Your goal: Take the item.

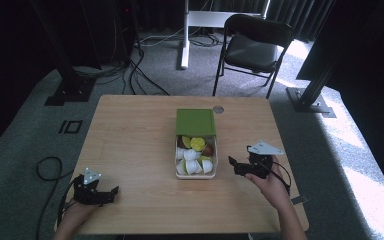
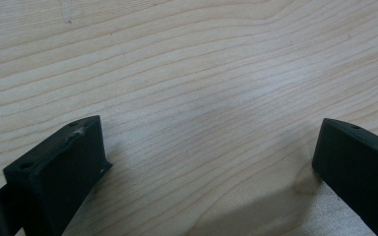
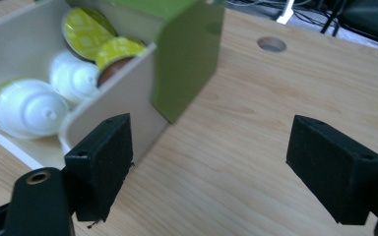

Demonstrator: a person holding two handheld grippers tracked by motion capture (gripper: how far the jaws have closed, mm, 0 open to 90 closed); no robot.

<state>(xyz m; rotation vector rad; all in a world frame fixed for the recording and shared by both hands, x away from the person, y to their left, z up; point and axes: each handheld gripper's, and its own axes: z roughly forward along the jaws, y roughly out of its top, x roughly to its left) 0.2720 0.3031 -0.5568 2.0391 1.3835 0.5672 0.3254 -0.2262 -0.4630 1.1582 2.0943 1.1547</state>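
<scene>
Both my grippers sit near the worktop's (image 1: 130, 130) front edge, left gripper (image 1: 111, 192) jaws apart, right gripper (image 1: 233, 164) jaws apart too. Just beside my right one lies a box (image 1: 196, 172) of coffee pods (image 1: 192, 155), its green sleeve (image 1: 195, 122) slid toward the far edge.

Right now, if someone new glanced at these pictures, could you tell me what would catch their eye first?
Probably the white box with its green sleeve at the middle of the wooden table, half slid open and full of white, yellow-green and brown coffee capsules. Next, the right gripper, open just beside the box, and the left gripper, open over bare wood near the front left corner.
</scene>
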